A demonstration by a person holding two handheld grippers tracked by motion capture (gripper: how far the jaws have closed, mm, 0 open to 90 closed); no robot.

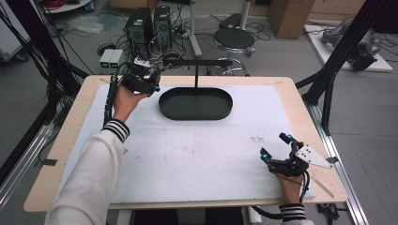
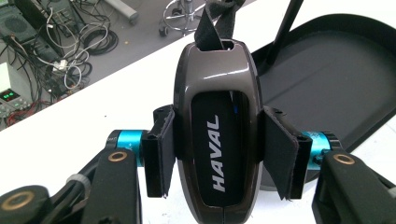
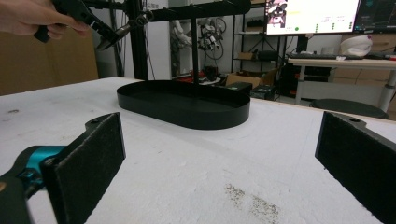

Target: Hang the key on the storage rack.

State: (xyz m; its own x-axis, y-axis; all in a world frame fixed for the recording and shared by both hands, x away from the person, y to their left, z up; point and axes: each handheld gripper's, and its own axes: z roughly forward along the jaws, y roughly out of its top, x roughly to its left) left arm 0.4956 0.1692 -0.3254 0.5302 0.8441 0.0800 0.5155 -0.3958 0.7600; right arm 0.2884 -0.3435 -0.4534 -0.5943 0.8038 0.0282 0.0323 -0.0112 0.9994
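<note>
We find the left gripper (image 2: 218,154) closed on a glossy dark-grey oval car key fob (image 2: 217,126) lettered HAVAL, its padded jaws pressing the fob's two long sides. The fob's long axis runs straight out along the jaws, and a black fabric strap (image 2: 212,25) leaves its far end.

The black oval tray (image 1: 195,104) with its upright T-shaped stand (image 1: 196,63) lies just beside this gripper, on the side toward the table's middle. We judge this the deciding relation: the left hand (image 1: 123,99) is much the nearer, held by the tray's left end.

The right gripper (image 1: 278,151) rests at the white table's (image 1: 187,154) near right corner, jaws wide apart and holding nothing.
</note>
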